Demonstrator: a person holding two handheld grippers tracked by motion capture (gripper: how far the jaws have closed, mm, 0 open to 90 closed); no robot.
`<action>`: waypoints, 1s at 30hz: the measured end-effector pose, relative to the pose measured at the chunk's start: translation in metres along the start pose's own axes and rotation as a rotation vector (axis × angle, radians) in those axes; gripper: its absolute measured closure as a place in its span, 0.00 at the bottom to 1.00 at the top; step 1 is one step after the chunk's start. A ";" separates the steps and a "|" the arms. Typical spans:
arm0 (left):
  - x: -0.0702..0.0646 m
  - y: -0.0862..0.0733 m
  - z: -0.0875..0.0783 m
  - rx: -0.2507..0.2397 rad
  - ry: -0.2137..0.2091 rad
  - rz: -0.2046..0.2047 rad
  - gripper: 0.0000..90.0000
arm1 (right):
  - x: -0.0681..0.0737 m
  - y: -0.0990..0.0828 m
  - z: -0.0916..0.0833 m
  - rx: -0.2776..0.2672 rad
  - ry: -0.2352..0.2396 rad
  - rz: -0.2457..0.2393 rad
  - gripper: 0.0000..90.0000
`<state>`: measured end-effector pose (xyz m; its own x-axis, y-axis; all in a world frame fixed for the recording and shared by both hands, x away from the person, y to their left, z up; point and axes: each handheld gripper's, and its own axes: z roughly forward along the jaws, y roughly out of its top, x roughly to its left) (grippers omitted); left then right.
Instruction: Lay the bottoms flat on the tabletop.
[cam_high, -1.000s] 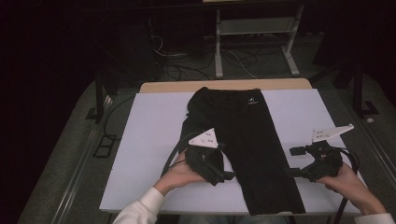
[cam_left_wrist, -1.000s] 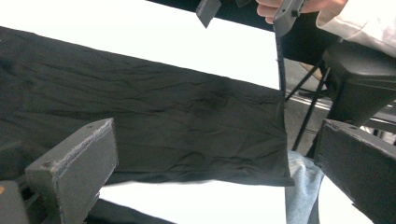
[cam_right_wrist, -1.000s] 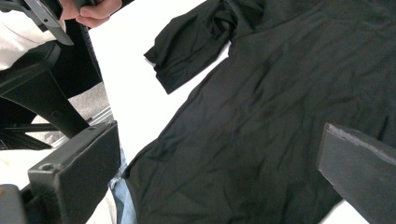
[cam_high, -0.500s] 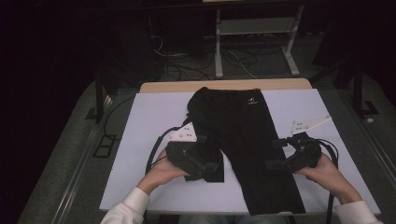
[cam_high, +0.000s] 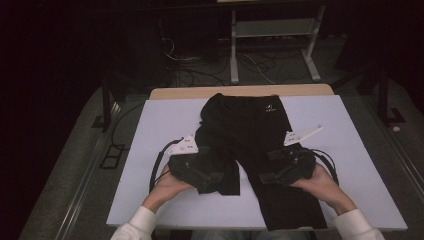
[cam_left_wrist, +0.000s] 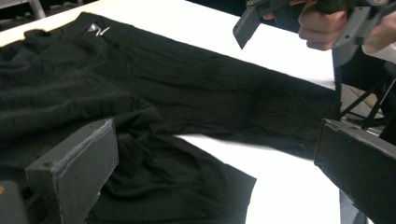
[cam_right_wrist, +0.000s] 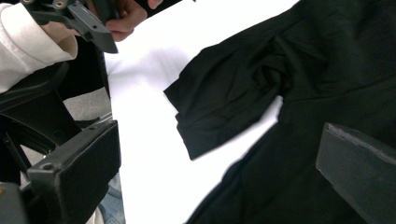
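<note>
Left hand (cam_high: 167, 186): low at the near left of the high view, white sleeve (cam_high: 134, 227) at the table edge, wrapped round the back of its tool.

Left gripper (cam_high: 216, 176): hovering over the bunched, shorter leg of the black trousers (cam_high: 250, 145); in its own view the two black jaws stand wide apart, one low at the left and one at the right edge, and nothing sits between them but cloth and white table further off. Spread, pinching nothing.

Right hand (cam_high: 320, 182): near right, cuff just showing, holding its tool from behind.

Right gripper (cam_high: 272, 165): over the long leg, nose turned inward toward the other gripper; in its own view the jaws are spread just as wide, with the folded leg and bare table showing through the gap. Nothing gripped. Whether the tips brush the fabric, I can't tell.

Black trousers: laid out on the white table top (cam_high: 165, 120), middle of the board. Waistband far from the person, with a small white logo (cam_high: 270, 107) near it. The right-hand leg runs straight down to the near edge and reaches it; the left-hand leg is crumpled and folded up short, ending beside the left gripper. A wedge of white table shows between the two legs.

Cables (cam_high: 159, 167): black loops trailing from each gripper onto the table.

Beyond the table: a wooden edge (cam_high: 240, 91), then a dark floor with loose wires and a pale metal stand (cam_high: 272, 35).
</note>
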<state>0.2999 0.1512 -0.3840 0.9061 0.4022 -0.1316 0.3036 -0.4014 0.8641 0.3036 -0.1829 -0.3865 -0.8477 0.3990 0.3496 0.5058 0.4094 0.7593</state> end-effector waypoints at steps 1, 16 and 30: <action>0.001 -0.003 0.000 0.002 0.003 -0.003 0.00 | 0.001 0.001 0.004 0.006 0.002 -0.002 0.00; 0.016 -0.025 -0.004 0.001 0.056 -0.053 0.00 | 0.010 0.007 0.055 0.074 0.036 -0.027 0.00; 0.029 -0.037 -0.007 0.000 0.090 -0.101 0.00 | 0.011 0.007 0.083 0.094 0.071 -0.034 0.16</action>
<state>0.3126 0.1835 -0.4164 0.8405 0.5132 -0.1738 0.3924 -0.3553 0.8484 0.3114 -0.1074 -0.4226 -0.8720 0.3260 0.3651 0.4866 0.4977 0.7180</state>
